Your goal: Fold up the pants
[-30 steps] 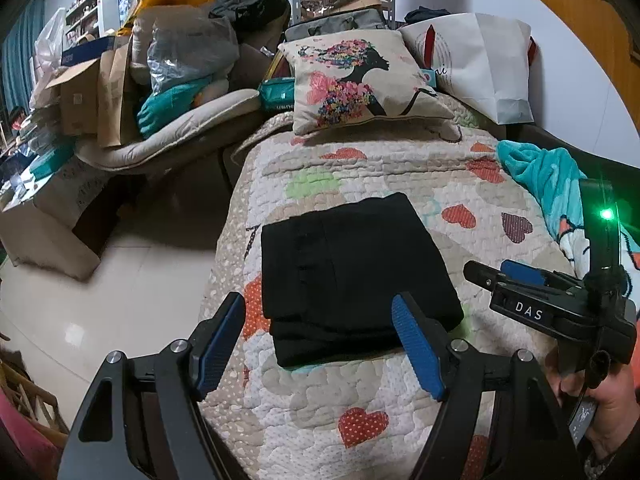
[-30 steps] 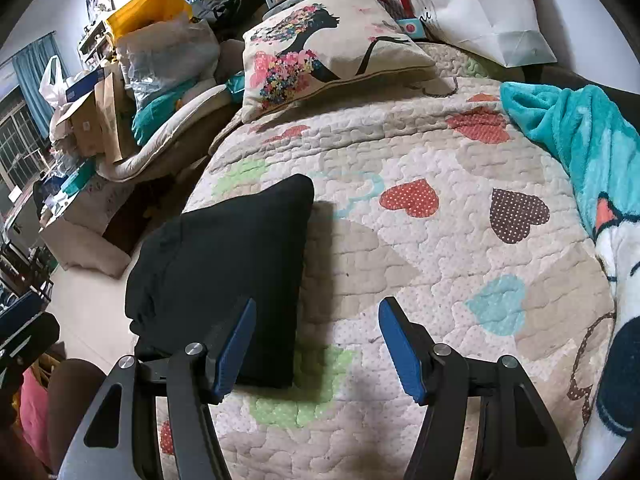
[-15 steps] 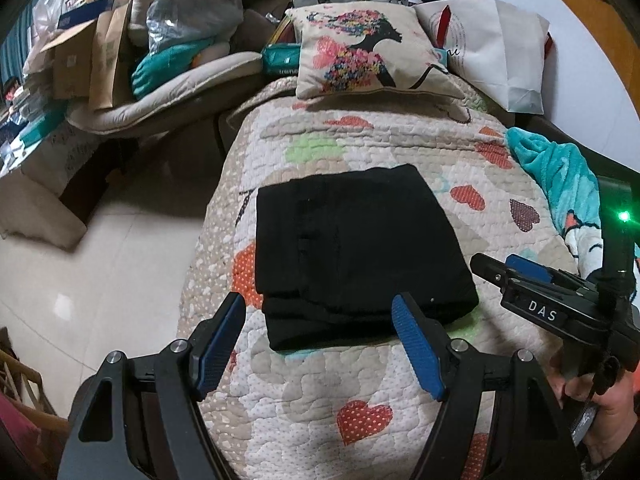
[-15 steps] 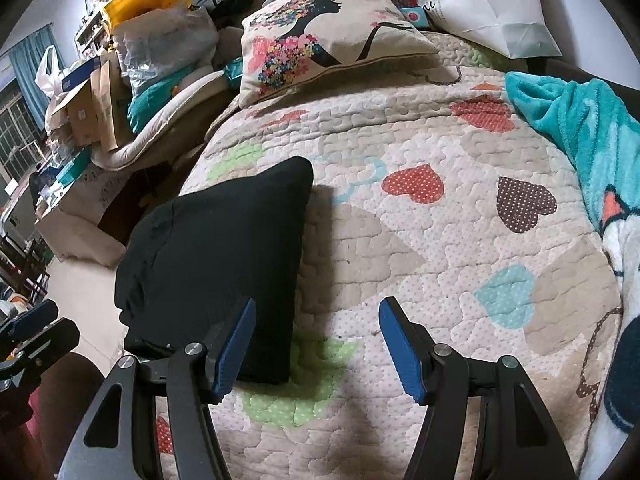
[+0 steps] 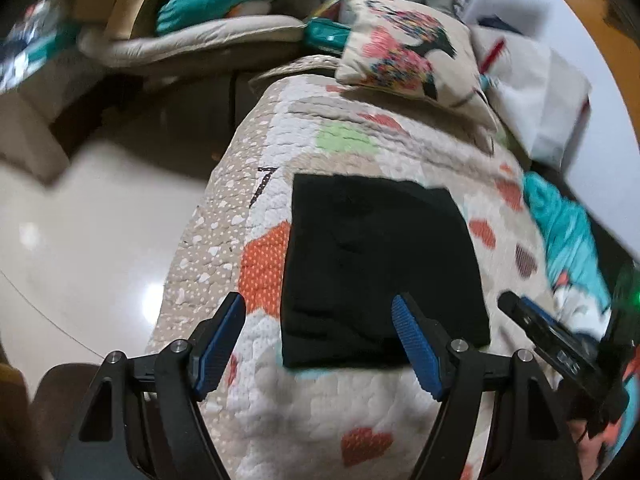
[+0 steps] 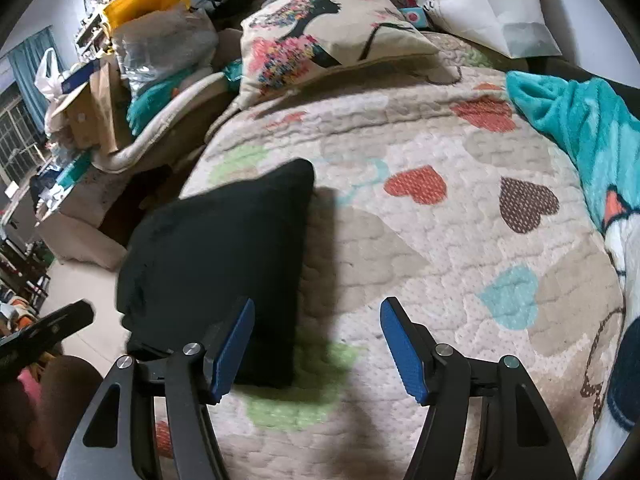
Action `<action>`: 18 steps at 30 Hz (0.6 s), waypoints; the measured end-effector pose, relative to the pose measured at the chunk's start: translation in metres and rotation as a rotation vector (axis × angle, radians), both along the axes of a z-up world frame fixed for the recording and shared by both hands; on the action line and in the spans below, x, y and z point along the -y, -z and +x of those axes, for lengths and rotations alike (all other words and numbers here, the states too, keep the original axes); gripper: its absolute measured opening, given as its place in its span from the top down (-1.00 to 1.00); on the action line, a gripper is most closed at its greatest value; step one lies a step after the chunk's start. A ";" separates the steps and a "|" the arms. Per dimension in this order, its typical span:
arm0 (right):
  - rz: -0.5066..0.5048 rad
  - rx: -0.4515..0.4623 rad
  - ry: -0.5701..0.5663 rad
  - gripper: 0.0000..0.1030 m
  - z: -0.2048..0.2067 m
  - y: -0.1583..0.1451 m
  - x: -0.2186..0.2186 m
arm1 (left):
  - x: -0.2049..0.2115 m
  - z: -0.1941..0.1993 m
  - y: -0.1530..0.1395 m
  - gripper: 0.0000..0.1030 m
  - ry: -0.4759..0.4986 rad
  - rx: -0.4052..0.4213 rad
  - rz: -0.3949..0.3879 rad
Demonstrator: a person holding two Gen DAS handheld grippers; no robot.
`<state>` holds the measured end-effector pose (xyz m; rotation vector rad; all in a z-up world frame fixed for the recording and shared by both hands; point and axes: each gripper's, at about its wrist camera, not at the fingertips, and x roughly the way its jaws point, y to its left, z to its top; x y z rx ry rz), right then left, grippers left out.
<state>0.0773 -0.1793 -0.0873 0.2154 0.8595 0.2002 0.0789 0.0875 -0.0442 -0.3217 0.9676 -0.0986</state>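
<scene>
Now both tools idle, jaws wide, nothing between them. My left gripper [image 5: 318,334] hangs over the near edge of the pants [image 5: 380,268]; my right gripper [image 6: 316,344] sits just beside their right edge, above bare quilt [image 6: 460,248]. Pants lie flat as a compact black rectangle near the bed's left side, apparently folded already. Pillow [image 6: 320,28] stands well beyond.

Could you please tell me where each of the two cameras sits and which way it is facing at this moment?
Left wrist: on the left gripper, angled down at the folded black pants on the heart quilt; the right gripper shows at right.
Right wrist: on the right gripper, angled down at the quilt; pants lie left, the left gripper's tip at far left.
Shared: pants, quilt, floral pillow, teal blanket.
</scene>
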 end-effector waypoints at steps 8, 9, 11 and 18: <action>0.080 -0.065 -0.060 -0.46 0.051 -0.026 -0.003 | -0.014 0.052 0.030 -0.46 0.019 -0.044 -0.218; 0.081 -0.077 -0.063 -0.46 0.059 -0.023 -0.004 | -0.014 0.056 0.036 -0.46 0.023 -0.052 -0.235; 0.085 -0.093 -0.073 -0.46 0.071 -0.014 -0.005 | -0.015 0.062 0.046 -0.46 0.029 -0.062 -0.278; 0.161 -0.159 -0.108 -0.46 0.091 0.023 -0.013 | -0.016 0.074 0.075 -0.46 0.079 -0.082 -0.377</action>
